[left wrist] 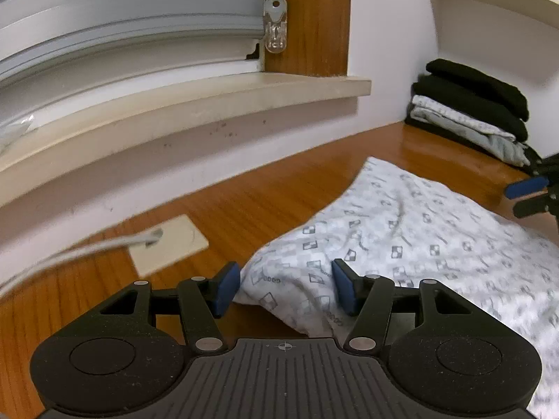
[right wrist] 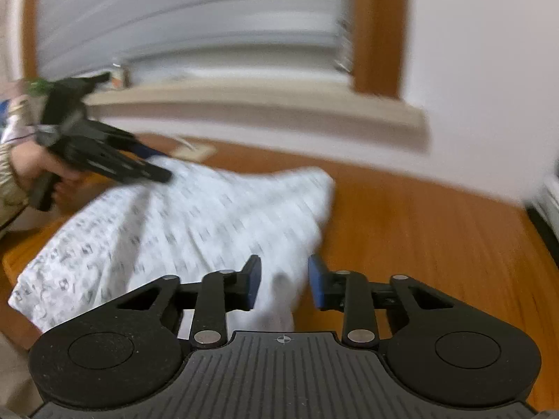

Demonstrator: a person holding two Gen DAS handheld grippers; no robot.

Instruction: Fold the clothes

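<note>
A white garment with a small grey print (left wrist: 412, 244) lies spread on the wooden table (left wrist: 265, 206). My left gripper (left wrist: 284, 288) is open, its blue pads on either side of the garment's near-left corner. The right wrist view is blurred by motion; there the same garment (right wrist: 181, 230) stretches to the left, and my right gripper (right wrist: 283, 286) is open with a white fold of cloth between its pads. The right gripper's blue fingertips (left wrist: 527, 186) show at the right edge of the left wrist view. A hand (right wrist: 38, 171) holds the left gripper at far left.
A stack of folded black and white clothes (left wrist: 471, 111) sits in the back right corner under a shelf (left wrist: 489, 3). A beige card (left wrist: 167, 249) and a grey cord (left wrist: 104, 246) lie on the table's left. A window sill (left wrist: 181, 104) and wall run behind.
</note>
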